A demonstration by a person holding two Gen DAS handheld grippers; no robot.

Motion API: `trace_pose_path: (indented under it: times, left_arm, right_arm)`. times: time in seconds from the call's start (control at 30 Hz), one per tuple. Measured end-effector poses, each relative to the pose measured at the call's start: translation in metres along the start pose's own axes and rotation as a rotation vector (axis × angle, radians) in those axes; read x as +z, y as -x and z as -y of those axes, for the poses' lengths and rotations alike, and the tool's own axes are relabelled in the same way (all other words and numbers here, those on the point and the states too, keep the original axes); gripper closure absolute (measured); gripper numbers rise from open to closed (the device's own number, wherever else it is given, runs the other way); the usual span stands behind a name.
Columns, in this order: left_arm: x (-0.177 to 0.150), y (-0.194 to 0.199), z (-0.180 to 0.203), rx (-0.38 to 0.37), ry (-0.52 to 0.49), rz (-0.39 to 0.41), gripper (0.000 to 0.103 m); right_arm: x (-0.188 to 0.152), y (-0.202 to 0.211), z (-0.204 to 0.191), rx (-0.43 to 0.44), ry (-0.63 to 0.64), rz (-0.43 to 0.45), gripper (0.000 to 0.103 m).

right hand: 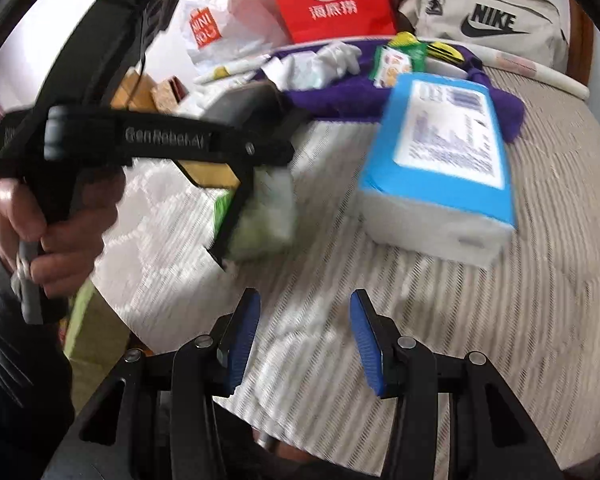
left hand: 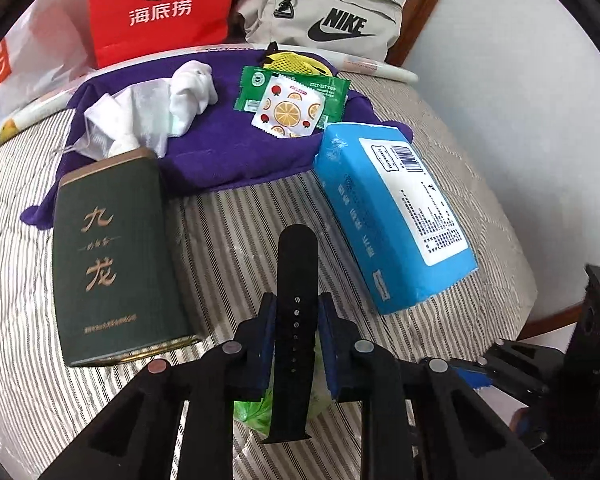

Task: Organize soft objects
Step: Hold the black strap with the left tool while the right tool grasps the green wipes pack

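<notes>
My left gripper (left hand: pixel 296 320) is shut on a black watch strap (left hand: pixel 294 280), held above the striped bed cover; a green-and-white soft pack (left hand: pixel 260 412) lies just under it. In the right wrist view the left gripper (right hand: pixel 236 216) shows with the strap and the green pack (right hand: pixel 264 216). My right gripper (right hand: pixel 304 340) is open and empty over the bed cover. A blue tissue pack (left hand: pixel 392 212) (right hand: pixel 444 160) lies to the right. On a purple cloth (left hand: pixel 228 148) lie white socks and a mesh bag (left hand: pixel 156 104) and snack sachets (left hand: pixel 292 100).
A dark green box (left hand: pixel 108 260) lies at the left on the bed. Behind stand a red paper bag (left hand: pixel 160 8), a beige Nike backpack (left hand: pixel 328 8) and a white plastic bag (right hand: pixel 216 28). The bed edge curves at the right (left hand: pixel 520 280).
</notes>
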State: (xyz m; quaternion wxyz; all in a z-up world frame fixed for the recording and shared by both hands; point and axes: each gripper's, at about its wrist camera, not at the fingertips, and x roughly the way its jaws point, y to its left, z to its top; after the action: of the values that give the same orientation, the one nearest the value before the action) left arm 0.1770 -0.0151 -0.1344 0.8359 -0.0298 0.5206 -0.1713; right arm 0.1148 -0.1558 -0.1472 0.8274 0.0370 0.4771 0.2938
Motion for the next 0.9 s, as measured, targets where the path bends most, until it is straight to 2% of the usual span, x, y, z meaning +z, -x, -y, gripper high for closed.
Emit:
trace_pose_path:
  times: [0.07,0.17,0.3,0.43,0.57,0.63,0.67,0.73,0.8,0.9]
  left_arm:
    - [0.000,0.000,-0.005,-0.001,0.016,0.006,0.083]
    - [-0.005,0.012,-0.014,-0.017,0.038,0.034,0.083]
    - [-0.010,0.025,-0.030,-0.088,0.090,0.054,0.084]
    - [-0.019,0.029,-0.044,-0.083,0.113,0.060,0.086]
    - [-0.032,0.035,-0.063,-0.084,0.149,0.069,0.087]
    - [-0.037,0.038,-0.071,-0.085,0.167,0.075,0.087]
    - [-0.039,0.039,-0.076,-0.072,0.177,0.077,0.087]
    - [-0.042,0.039,-0.084,-0.048,0.195,0.082,0.087]
    - [-0.044,0.039,-0.092,-0.057,0.219,0.087,0.087]
    - [-0.046,0.039,-0.102,-0.068,0.245,0.095,0.088]
  right_arm:
    - [0.006,-0.007,-0.003,0.028,-0.005,0.014,0.049]
    - [0.015,-0.018,-0.009,0.012,0.004,0.011,0.049]
    - [0.025,-0.029,-0.016,0.026,0.017,0.033,0.045]
    - [0.033,-0.042,-0.019,0.051,0.020,0.047,0.044]
    - [0.039,-0.064,-0.023,0.006,0.029,0.010,0.044]
    - [0.041,-0.071,-0.026,-0.008,0.046,-0.002,0.038]
    - [0.041,-0.074,-0.028,-0.013,0.054,-0.010,0.031]
    - [0.042,-0.082,-0.033,-0.018,0.072,-0.026,0.029]
    - [0.041,-0.086,-0.040,-0.038,0.110,-0.024,0.024]
    - [0.040,-0.092,-0.050,-0.074,0.158,-0.017,0.021]
